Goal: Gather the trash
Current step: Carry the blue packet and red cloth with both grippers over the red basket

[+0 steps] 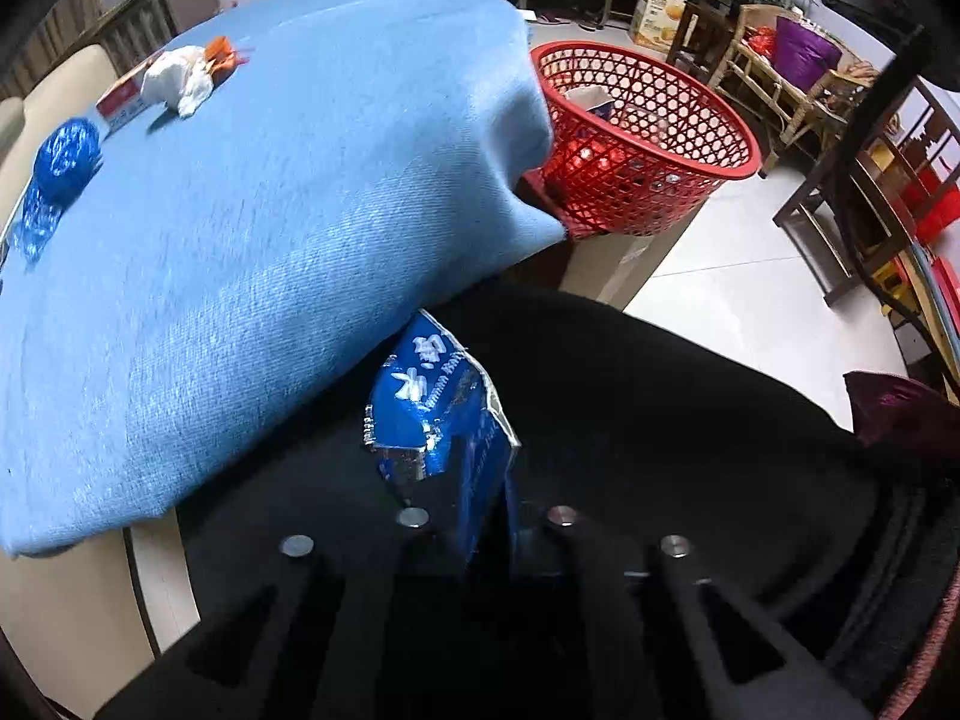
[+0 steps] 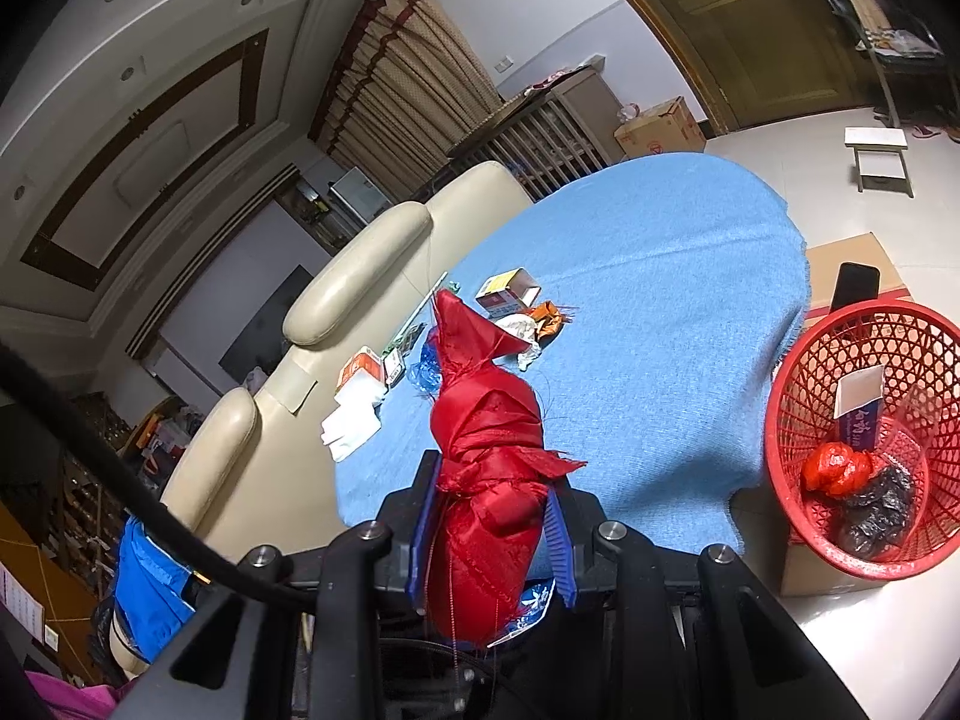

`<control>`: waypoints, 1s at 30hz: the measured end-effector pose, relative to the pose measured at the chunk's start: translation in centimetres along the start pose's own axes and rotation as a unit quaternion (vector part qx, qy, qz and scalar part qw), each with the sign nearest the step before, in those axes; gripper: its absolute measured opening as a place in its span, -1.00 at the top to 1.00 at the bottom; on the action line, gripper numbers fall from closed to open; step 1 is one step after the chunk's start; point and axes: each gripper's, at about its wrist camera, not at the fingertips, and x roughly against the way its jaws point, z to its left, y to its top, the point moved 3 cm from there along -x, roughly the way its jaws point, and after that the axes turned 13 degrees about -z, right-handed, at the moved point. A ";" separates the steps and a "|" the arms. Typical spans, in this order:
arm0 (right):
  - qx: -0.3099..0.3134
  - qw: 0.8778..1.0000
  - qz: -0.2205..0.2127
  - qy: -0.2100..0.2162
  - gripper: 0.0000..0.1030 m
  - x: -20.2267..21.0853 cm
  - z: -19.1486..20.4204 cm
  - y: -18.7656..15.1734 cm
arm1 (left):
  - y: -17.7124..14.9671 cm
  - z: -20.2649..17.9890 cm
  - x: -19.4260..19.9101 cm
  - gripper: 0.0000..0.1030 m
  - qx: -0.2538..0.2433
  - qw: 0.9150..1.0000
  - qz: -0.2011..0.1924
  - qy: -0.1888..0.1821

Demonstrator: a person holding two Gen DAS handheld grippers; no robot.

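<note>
You are in a lived-in home, a sitting and dining room. At ten o'clock in your right wrist view a cream leather sofa (image 2: 354,258) backs against the table (image 2: 660,300) with its blue cloth, pleated curtains (image 2: 408,78) hang at twelve o'clock, and a recessed panelled ceiling (image 2: 150,90) fills the upper left. In your left wrist view, wooden chairs (image 1: 864,192) stand on pale floor tiles (image 1: 750,300) at three o'clock, with a cardboard box (image 1: 657,18) and cluttered furniture at one o'clock.
</note>
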 end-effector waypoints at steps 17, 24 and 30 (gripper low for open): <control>0.001 0.999 -0.036 -0.015 0.35 1.9 -0.1 2.2 | 6.5 0.5 11.5 0.94 0.008 0.985 -0.170 -0.008; 0.015 0.997 -0.065 -0.038 0.35 3.0 -0.4 4.6 | 12.9 1.5 14.9 0.94 -0.011 0.966 -0.253 0.052; 0.050 0.991 -0.105 -0.062 0.35 4.3 0.4 7.2 | 18.8 2.6 14.5 0.94 -0.020 0.954 -0.282 0.103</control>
